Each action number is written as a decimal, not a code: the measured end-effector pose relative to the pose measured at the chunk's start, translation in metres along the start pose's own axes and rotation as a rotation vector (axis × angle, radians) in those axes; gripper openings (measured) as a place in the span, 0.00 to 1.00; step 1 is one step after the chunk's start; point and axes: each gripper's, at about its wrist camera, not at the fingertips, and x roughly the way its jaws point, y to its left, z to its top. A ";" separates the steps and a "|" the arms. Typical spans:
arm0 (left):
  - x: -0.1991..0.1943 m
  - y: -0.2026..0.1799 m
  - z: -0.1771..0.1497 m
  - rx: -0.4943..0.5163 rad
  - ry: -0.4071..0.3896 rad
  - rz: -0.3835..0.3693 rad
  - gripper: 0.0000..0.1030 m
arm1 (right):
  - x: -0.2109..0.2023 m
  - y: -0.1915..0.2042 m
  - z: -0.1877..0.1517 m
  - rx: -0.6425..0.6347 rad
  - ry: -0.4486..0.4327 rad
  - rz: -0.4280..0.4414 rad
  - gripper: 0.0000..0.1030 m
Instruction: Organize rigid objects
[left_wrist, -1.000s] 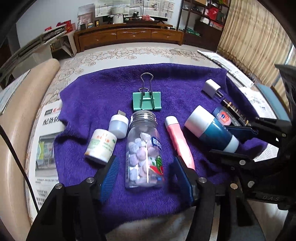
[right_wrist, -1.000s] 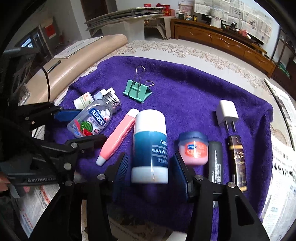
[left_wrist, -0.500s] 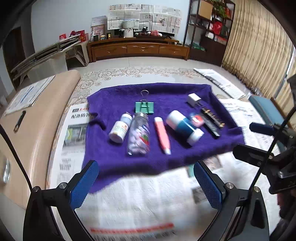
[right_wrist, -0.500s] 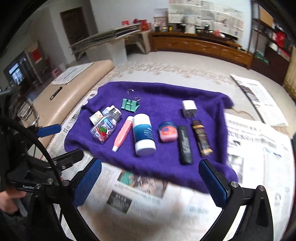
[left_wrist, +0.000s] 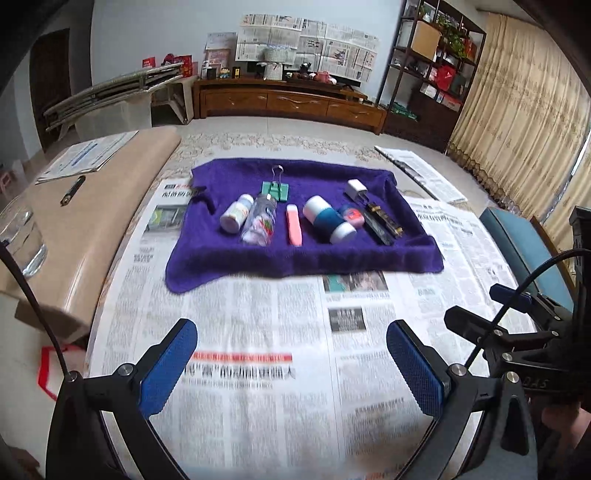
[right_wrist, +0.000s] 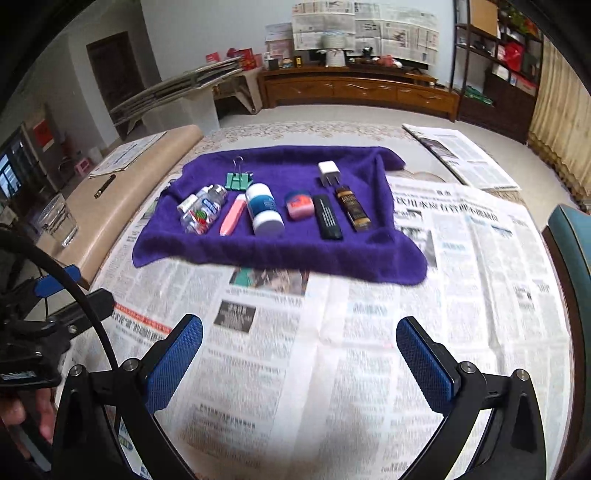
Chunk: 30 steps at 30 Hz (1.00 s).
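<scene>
We hold both tools low over the newspaper-covered bench (left_wrist: 258, 332), and both are spread wide with nothing between their blue pads. The left tool (left_wrist: 291, 363) and the right tool (right_wrist: 299, 360) are well apart from the things. Straight ahead of each tool, beyond a stretch of bare newspaper, lies the purple towel (right_wrist: 280, 251), and on it the things are in one row that runs across our view.

From the left tool, the nearest things ahead are the clear candy bottle (left_wrist: 260, 223) and the pink tube (left_wrist: 294, 229); a small white bottle (left_wrist: 236, 213) lies just left of the candy bottle. From the right tool, the blue and white stick (right_wrist: 263, 208) lies a little to the left of straight ahead, and the small pink jar (right_wrist: 298, 204), the black bar (right_wrist: 327, 217) and the brown bar (right_wrist: 352, 208) are almost straight ahead. A green binder clip (right_wrist: 238, 179) and a white charger (right_wrist: 328, 172) lie behind the row.

Almost every long thing points its long axis away from us, along the fingers. We judge this is the important relation: a tool coming straight forward can close across the narrow side without turning. The row looks already tidy, so perhaps little work is left.
</scene>
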 end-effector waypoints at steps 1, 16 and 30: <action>-0.003 -0.002 -0.004 0.013 -0.003 0.026 1.00 | -0.002 0.000 -0.004 0.003 -0.003 -0.002 1.00; -0.032 0.000 -0.038 -0.005 -0.008 0.103 1.00 | -0.021 0.016 -0.040 0.025 -0.009 -0.037 1.00; -0.038 0.002 -0.039 -0.013 -0.024 0.106 1.00 | -0.035 0.021 -0.043 0.006 -0.029 -0.059 1.00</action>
